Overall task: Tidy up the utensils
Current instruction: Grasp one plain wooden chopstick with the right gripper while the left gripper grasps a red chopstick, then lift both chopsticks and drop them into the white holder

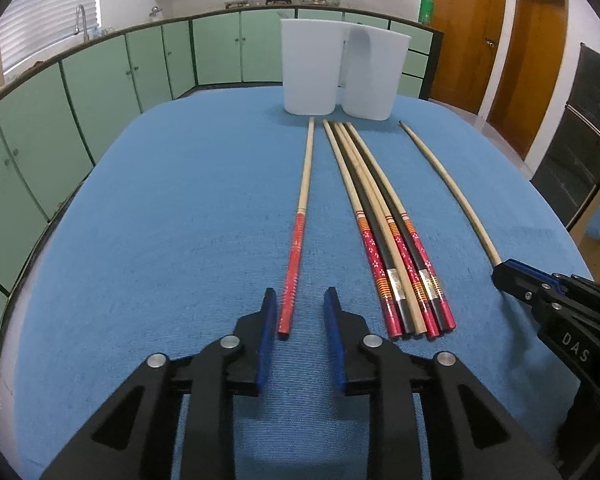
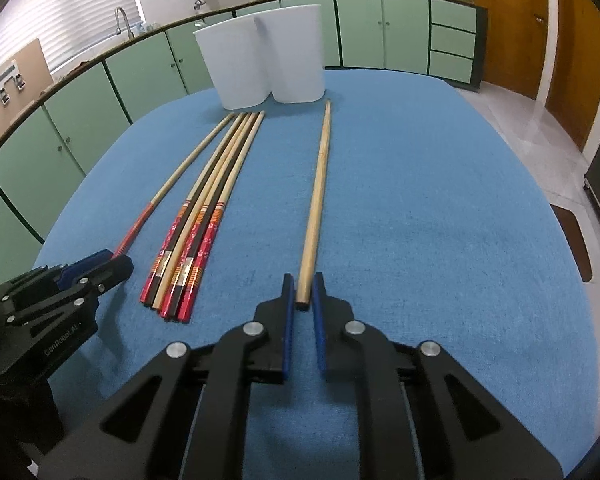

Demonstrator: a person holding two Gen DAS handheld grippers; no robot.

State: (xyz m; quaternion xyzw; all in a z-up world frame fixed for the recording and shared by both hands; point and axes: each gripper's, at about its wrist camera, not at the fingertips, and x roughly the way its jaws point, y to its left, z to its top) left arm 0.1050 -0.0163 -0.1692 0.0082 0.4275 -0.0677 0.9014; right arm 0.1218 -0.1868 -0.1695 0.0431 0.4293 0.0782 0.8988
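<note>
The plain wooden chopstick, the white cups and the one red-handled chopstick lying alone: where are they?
plain wooden chopstick [image 2: 318,192]: right wrist view, middle of its shaft.
white cups [image 1: 308,72]: left wrist view, front wall of the left cup.
red-handled chopstick [image 1: 294,264]: left wrist view, its red handle.

Blue tabletop [image 1: 180,208]; white cups [image 1: 308,68]; tan chopsticks [image 1: 374,216] with red, orange-striped, flowered ends; one plain tan stick [image 2: 318,184]; black tongs [image 1: 300,312] with blue pads [image 1: 266,344].

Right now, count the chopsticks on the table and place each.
7: one red-handled chopstick between the left gripper fingers, five in the middle bundle, one plain wooden chopstick between the right gripper fingers. Another could hide beneath the bundle.
</note>
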